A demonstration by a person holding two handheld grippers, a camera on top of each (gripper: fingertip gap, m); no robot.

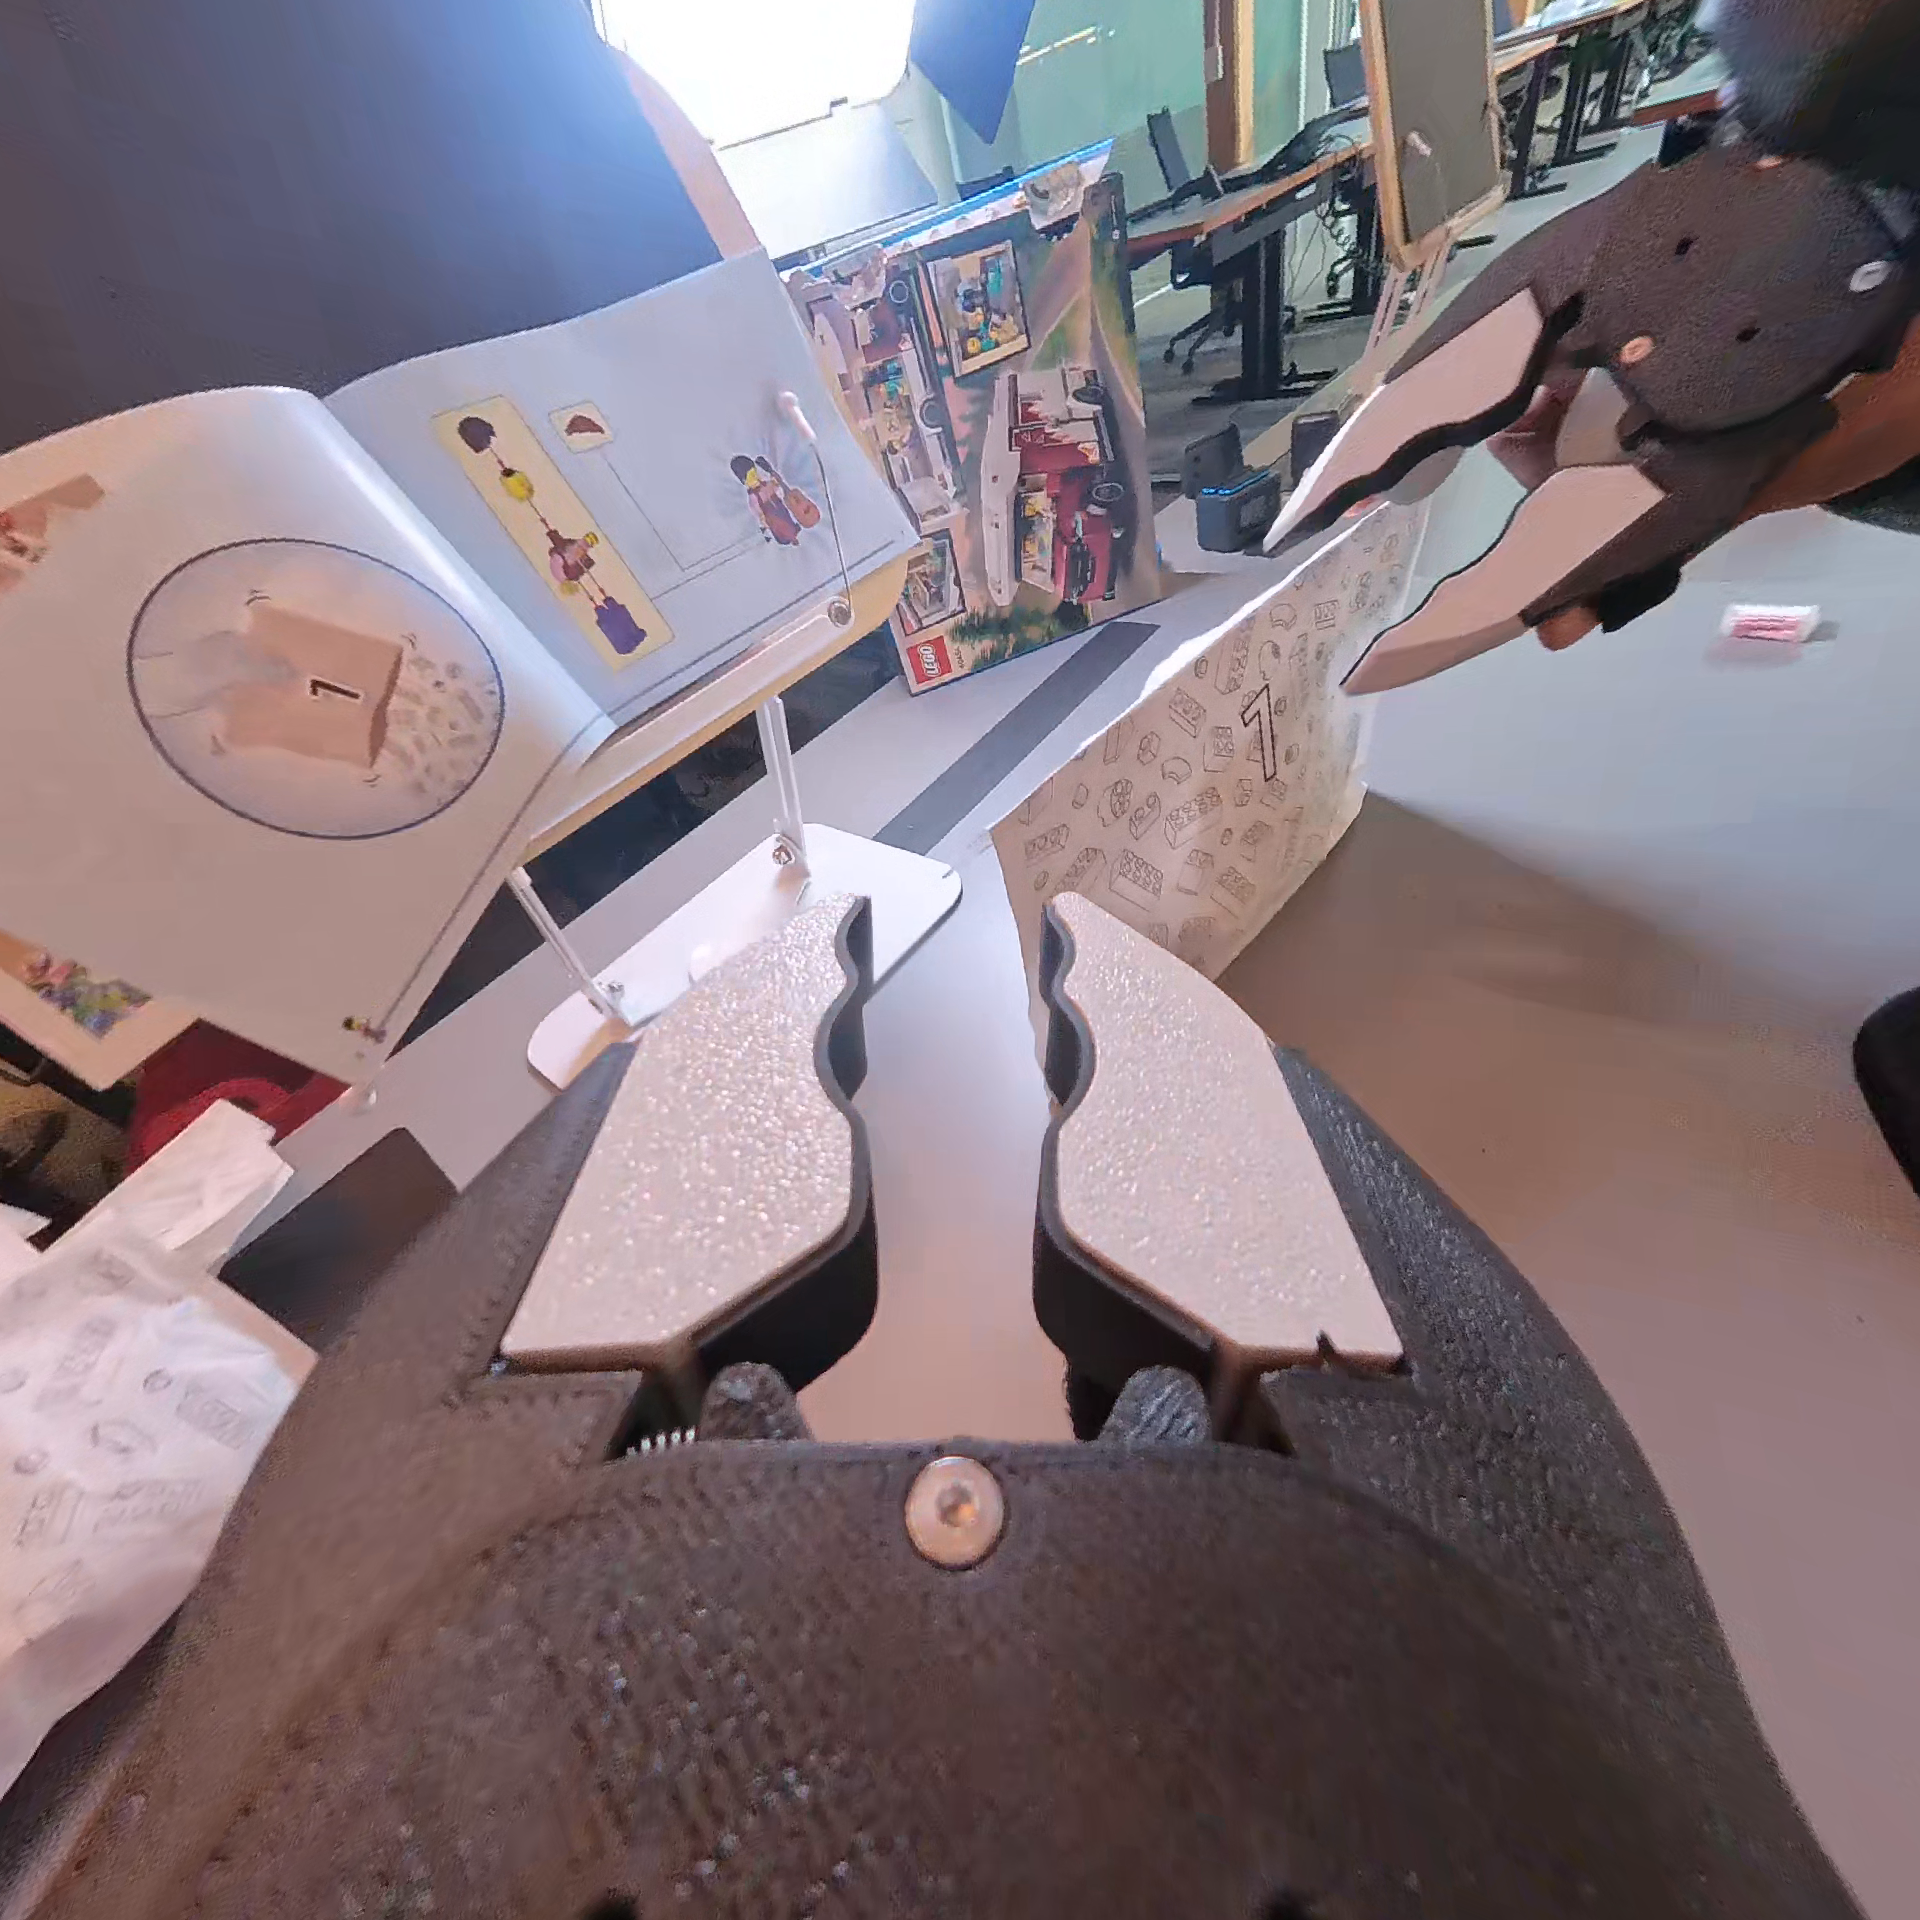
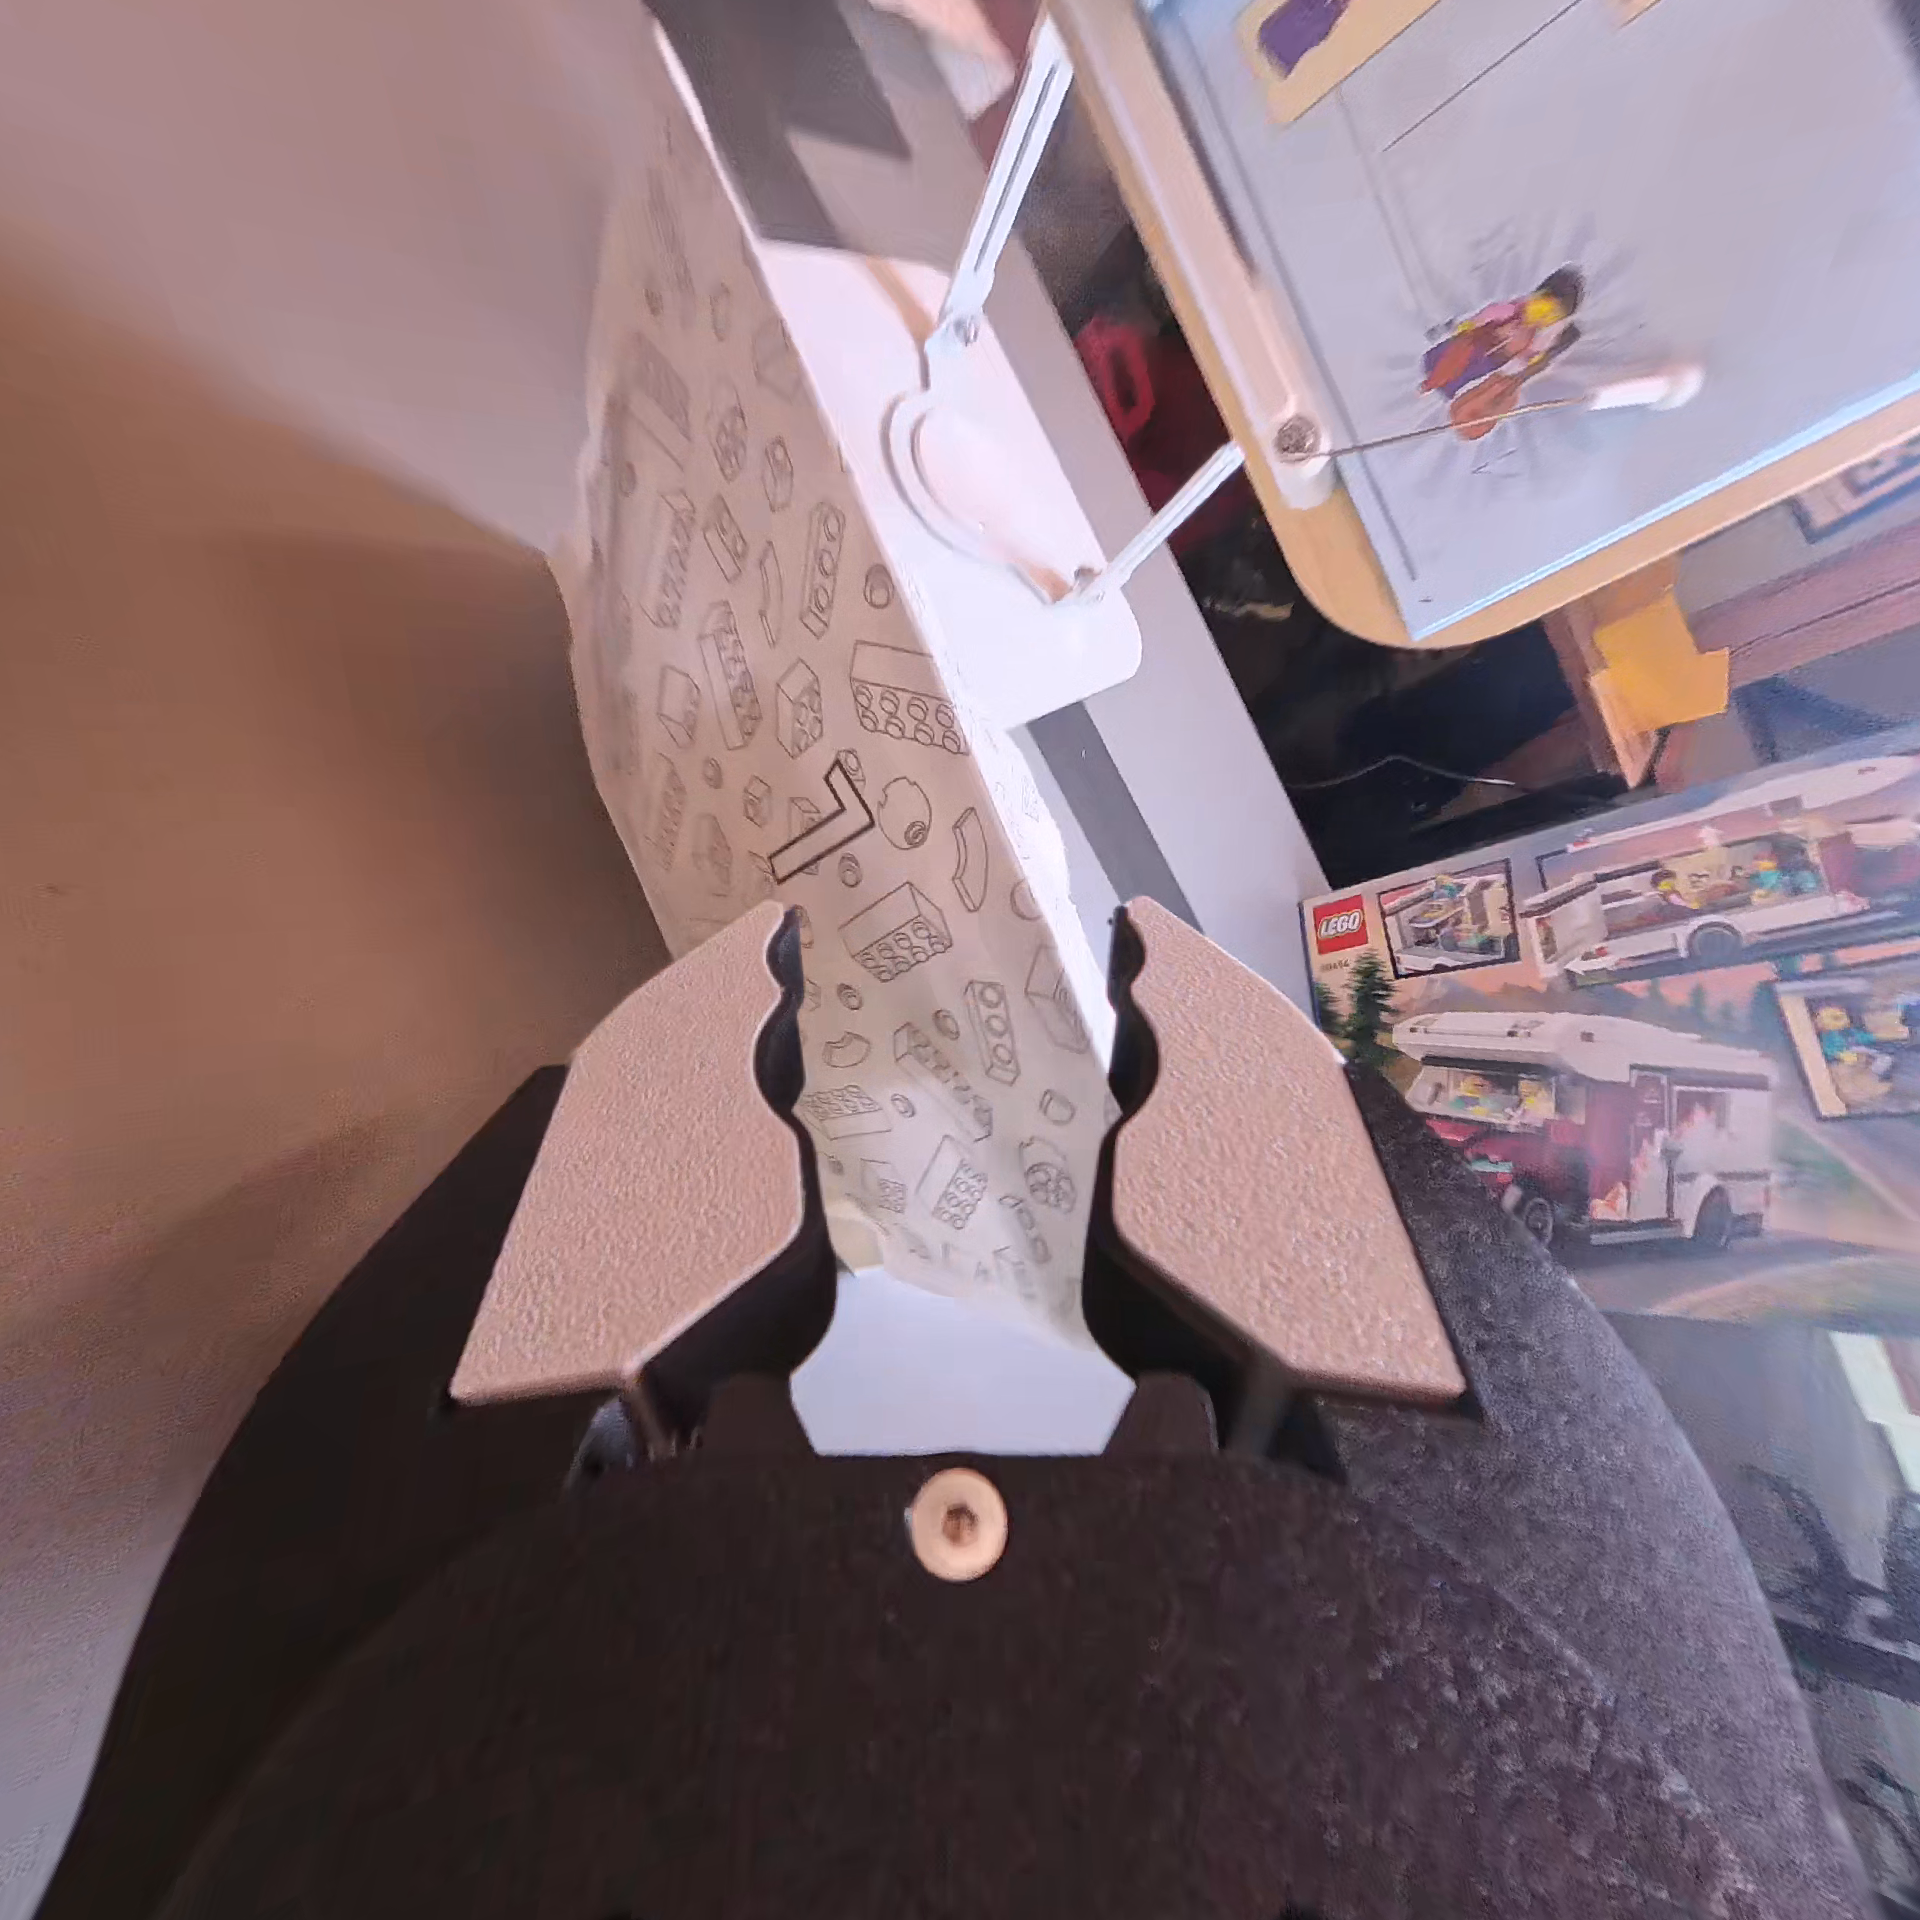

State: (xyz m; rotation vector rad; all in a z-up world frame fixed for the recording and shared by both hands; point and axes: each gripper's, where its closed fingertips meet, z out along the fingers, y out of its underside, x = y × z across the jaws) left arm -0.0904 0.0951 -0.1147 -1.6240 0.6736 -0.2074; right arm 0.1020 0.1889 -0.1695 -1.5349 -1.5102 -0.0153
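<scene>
1. Paper bag (image 1: 1195,790), white with printed brick outlines, stands on the grey tabletop (image 1: 1558,1039); its lower edge is hidden behind the left gripper's right finger.
2. Left gripper (image 1: 951,925): fingers parted, bare tabletop showing between them. The bag's near corner lies just beside the right fingertip; contact cannot be told.
3. Right gripper (image 2: 951,925): fingers spread wide with the bag's end (image 2: 935,1039) standing between them. Pads do not visibly press on the paper; the view is blurred at left.
4. In the left wrist view the right gripper (image 1: 1320,613) hangs at the bag's upper corner, its body cut off by the frame.
5. Open booklet (image 1: 416,582) on a white stand (image 1: 831,904), left; page edges cut off.
6. Toy box (image 1: 1018,436) stands behind, partly blocked.
</scene>
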